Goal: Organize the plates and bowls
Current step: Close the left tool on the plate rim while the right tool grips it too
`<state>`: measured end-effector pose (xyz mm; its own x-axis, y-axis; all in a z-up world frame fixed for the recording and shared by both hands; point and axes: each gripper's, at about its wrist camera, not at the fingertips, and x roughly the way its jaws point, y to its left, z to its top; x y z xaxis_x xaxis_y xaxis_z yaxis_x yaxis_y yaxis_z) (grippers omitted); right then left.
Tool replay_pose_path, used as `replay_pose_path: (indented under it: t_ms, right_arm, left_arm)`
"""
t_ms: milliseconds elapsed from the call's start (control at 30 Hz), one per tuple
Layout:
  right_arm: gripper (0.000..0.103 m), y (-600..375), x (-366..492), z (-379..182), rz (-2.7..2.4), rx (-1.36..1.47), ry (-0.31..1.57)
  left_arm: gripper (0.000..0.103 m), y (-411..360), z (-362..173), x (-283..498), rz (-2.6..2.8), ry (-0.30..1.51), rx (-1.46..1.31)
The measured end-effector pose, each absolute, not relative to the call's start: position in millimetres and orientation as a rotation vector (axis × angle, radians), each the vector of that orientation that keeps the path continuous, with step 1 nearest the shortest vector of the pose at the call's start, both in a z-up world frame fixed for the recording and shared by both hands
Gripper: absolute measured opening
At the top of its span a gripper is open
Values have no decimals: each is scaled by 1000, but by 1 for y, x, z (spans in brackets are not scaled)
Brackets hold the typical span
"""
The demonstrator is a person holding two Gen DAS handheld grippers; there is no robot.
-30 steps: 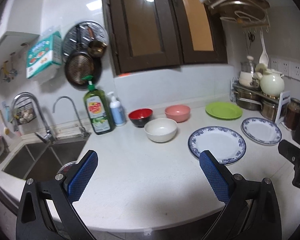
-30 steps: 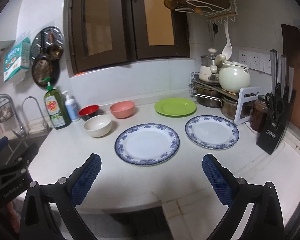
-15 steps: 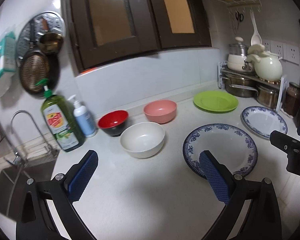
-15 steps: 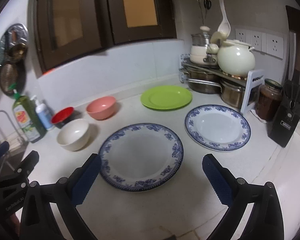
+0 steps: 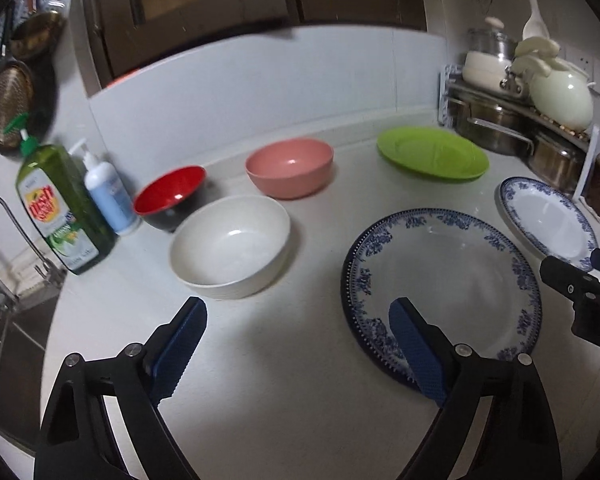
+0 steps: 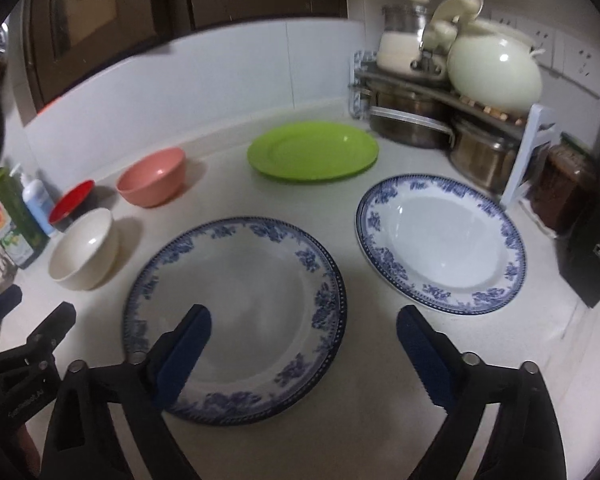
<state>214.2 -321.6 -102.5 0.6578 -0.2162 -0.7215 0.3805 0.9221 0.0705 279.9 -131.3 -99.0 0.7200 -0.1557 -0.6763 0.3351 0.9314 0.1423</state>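
A large blue-rimmed plate lies on the white counter in front of both grippers. A second blue-rimmed plate lies to its right, and a green plate sits behind. Left of them stand a white bowl, a pink bowl and a red bowl. My left gripper is open, hovering between the white bowl and the large plate. My right gripper is open over the large plate's near right rim.
A green soap bottle and a small white pump bottle stand by the sink at left. A rack with steel pots, a cream kettle and a jar fills the right corner. A black knife block stands far right.
Both grippers have moved forward and lower toward the dishes, which now look larger and closer. Both stay open. No dish has moved.
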Motion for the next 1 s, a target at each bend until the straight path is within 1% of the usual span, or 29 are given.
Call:
replay_pose_path:
  t_ms: [100,233,367,433,533,667,733,867,900,1000]
  right_arm:
    - [86,-333,226,-116,-331,244,820]
    - [77,-345,239,-131,-331,262,861]
    - [72,-352,248,-141,-320,281,889]
    - [68,-353,252,-146,-320,285,901]
    - [63,-356,256,-151,-315,290,915]
    - [59,-356,261,-154,-307,286,924]
    - [54,-356,264,-155,-308,282,929]
    - [52,-358,268,-158,-304,280,942]
    - [49,-358,269,-159,-303,284,944]
    - [46,-360,271,-161,-303,286,952]
  left_arm:
    - [86,-141,-111,291,-291,761,268]
    - [82,-154,-125,304,-303,806,271]
    - [78,-162,-138,317,-317,850,264]
    - [74,-166,-144,322,-324,878,264]
    - [69,-169,-152,328,-338,914,263]
    - [65,-170,-157,333,-349,947,248]
    - [61,-171,-160,335,-353,959,248]
    - [57,-173,-164,340,-367,981,240]
    - [55,-174,-165,341,-372,989,236]
    - [54,-176,-165,344,-378,994,225]
